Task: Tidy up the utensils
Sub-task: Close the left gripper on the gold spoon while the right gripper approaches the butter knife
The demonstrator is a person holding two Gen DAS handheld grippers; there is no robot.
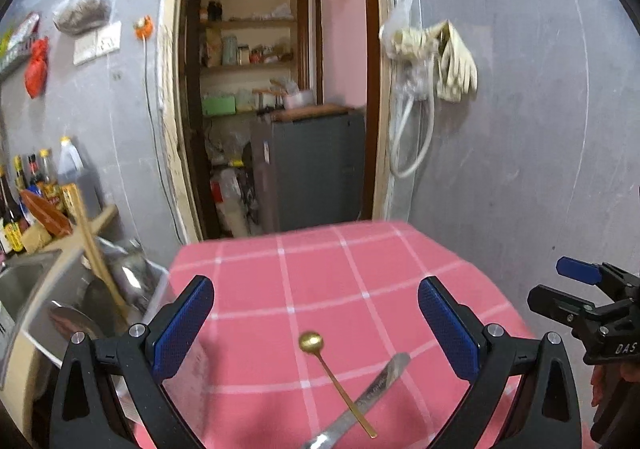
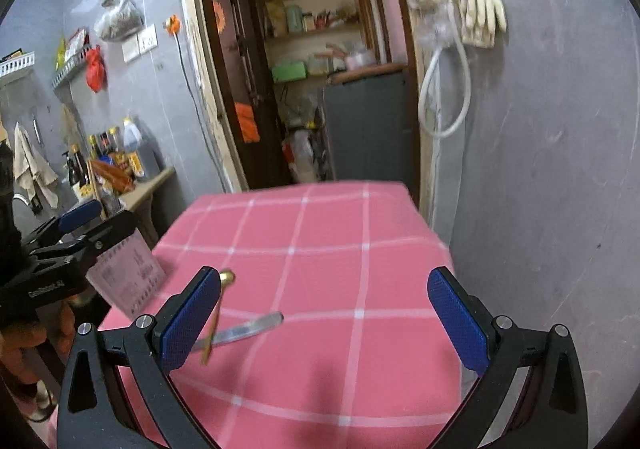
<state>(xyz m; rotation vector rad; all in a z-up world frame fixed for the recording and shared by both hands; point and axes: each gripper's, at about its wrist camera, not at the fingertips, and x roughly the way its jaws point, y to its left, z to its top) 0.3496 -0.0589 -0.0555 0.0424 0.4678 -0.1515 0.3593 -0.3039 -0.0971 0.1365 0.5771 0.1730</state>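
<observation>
A small gold spoon [image 1: 335,377] lies crossed over a silver table knife [image 1: 360,405] on the pink checked tablecloth [image 1: 320,281]. My left gripper [image 1: 316,325] is open and empty, hovering just behind and above them. In the right wrist view the gold spoon [image 2: 216,313] and the knife [image 2: 244,331] lie beside the left fingertip of my right gripper [image 2: 324,325], which is open and empty. The right gripper also shows at the right edge of the left wrist view [image 1: 592,305]. The left gripper shows at the left of the right wrist view [image 2: 72,237].
A pale perforated utensil basket [image 2: 132,277] stands at the table's left edge. Left of the table is a sink area with a dish rack and wooden chopsticks [image 1: 96,253], and sauce bottles [image 1: 36,185] on the counter. A doorway [image 1: 276,89] lies beyond the table; a grey wall [image 1: 520,149] is on the right.
</observation>
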